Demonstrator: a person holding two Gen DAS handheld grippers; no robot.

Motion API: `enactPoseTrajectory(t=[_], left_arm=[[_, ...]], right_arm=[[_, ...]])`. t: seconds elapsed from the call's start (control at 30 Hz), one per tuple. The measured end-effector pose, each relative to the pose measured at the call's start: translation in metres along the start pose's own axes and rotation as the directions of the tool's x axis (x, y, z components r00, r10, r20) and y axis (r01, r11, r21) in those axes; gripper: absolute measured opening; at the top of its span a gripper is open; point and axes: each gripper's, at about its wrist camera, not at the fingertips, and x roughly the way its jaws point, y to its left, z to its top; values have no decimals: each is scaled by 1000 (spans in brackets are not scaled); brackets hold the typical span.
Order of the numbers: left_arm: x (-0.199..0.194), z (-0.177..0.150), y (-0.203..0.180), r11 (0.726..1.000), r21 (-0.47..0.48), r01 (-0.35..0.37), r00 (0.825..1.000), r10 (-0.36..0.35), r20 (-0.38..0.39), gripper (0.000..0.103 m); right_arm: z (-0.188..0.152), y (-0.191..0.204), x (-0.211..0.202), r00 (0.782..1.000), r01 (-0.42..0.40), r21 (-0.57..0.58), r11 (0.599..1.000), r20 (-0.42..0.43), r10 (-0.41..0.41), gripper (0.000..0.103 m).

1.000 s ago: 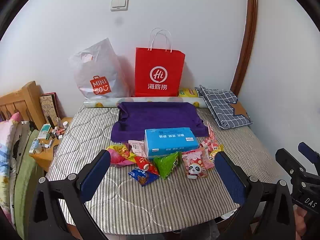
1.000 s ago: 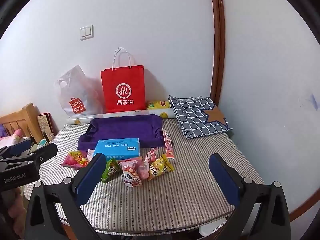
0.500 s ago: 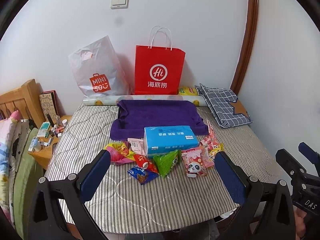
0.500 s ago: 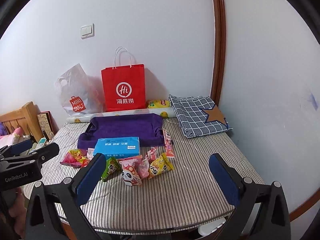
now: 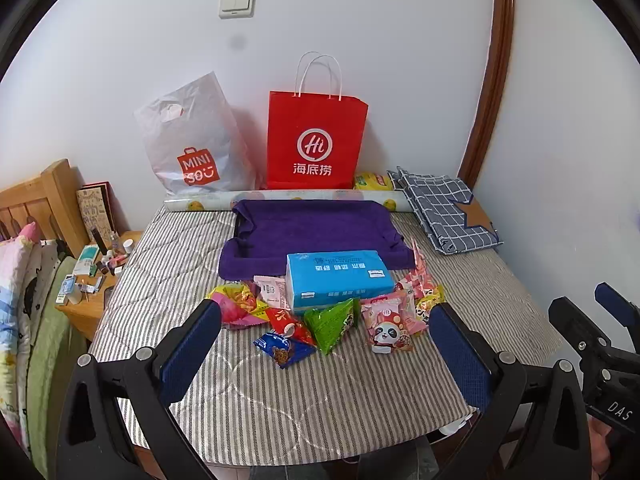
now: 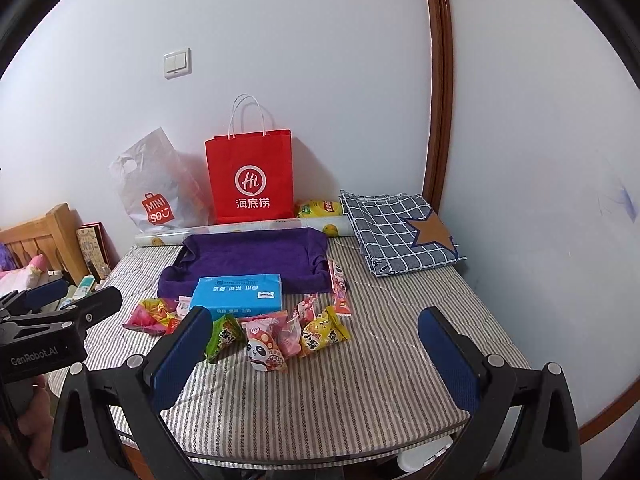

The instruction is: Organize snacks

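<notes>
Both the left gripper [image 5: 326, 354] and right gripper [image 6: 316, 354] are gaping wide, holding nothing; snack packets [image 5: 332, 320] are lying ahead between the fingers [image 5: 190, 354].

Ahead of the left gripper [image 5: 324, 344], the blue tissue box [image 5: 338, 278] hides part of the snack packets [image 5: 272, 292] behind it, their print too small to read.

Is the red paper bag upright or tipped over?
Upright. The red paper bag stands on its base against the wall, handles pointing up, behind the purple towel. Contents cannot be seen.
</notes>
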Motion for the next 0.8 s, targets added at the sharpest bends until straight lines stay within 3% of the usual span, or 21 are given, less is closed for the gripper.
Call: enactPoseTrajectory(t=[0.8], left_arm=[[-6,4,2,1000,-4,10,1000,-10,15,103]], right_arm=[[2,1,-2,1000,-8,-4,1000,12,8,103]])
